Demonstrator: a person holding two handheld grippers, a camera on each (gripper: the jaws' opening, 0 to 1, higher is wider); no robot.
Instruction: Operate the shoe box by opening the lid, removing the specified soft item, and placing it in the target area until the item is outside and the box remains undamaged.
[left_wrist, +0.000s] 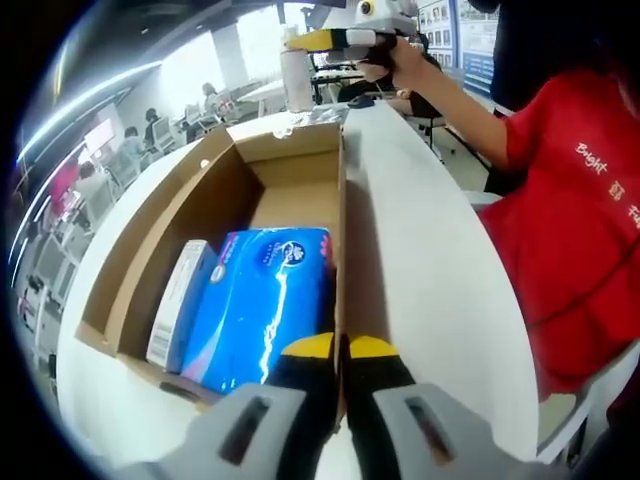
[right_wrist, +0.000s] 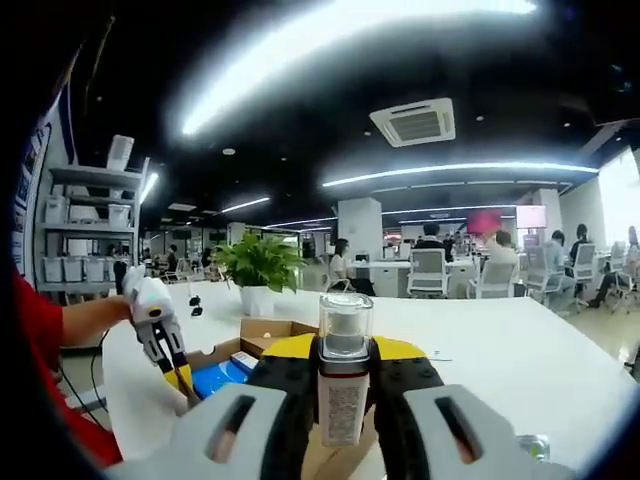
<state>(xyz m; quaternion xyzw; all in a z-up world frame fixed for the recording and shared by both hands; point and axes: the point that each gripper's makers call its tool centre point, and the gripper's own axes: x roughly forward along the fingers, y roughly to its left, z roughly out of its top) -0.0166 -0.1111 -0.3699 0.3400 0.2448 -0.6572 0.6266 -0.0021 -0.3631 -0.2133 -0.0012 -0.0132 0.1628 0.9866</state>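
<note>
In the left gripper view, the left gripper (left_wrist: 340, 348) rises from the bottom centre of the frame. Its two yellow-tipped black jaws are pressed together with no gap and nothing between them, directly over the near right wall of the shoe box (left_wrist: 225, 165). The box sits open on the white desk (left_wrist: 430, 260), with no lid visible over it; its near corner is cut off behind the gripper body.

Inside the box, a blue soft pack (left_wrist: 262, 300) lies flat against the right wall, lower centre of the frame. Its near end is hidden by the jaws, and its printing is too blurred to read. Just to the left of it, touching, a narrow white carton (left_wrist: 178, 300) stands on edge along the left wall.

At the top centre of this view, the right gripper (left_wrist: 300, 40) is held by a hand (left_wrist: 400, 62) above the far end of the desk.

In the right gripper view, the right gripper (right_wrist: 344, 385) is clamped on a clear-capped bottle (right_wrist: 344, 375), held upright; the bottle's base is hidden below the jaws. At the lower left, the left gripper (right_wrist: 178, 378) points down into the box (right_wrist: 265, 332), where a patch of the blue pack (right_wrist: 215, 380) shows. A potted plant (right_wrist: 258, 270) stands on the desk behind the box.
</note>
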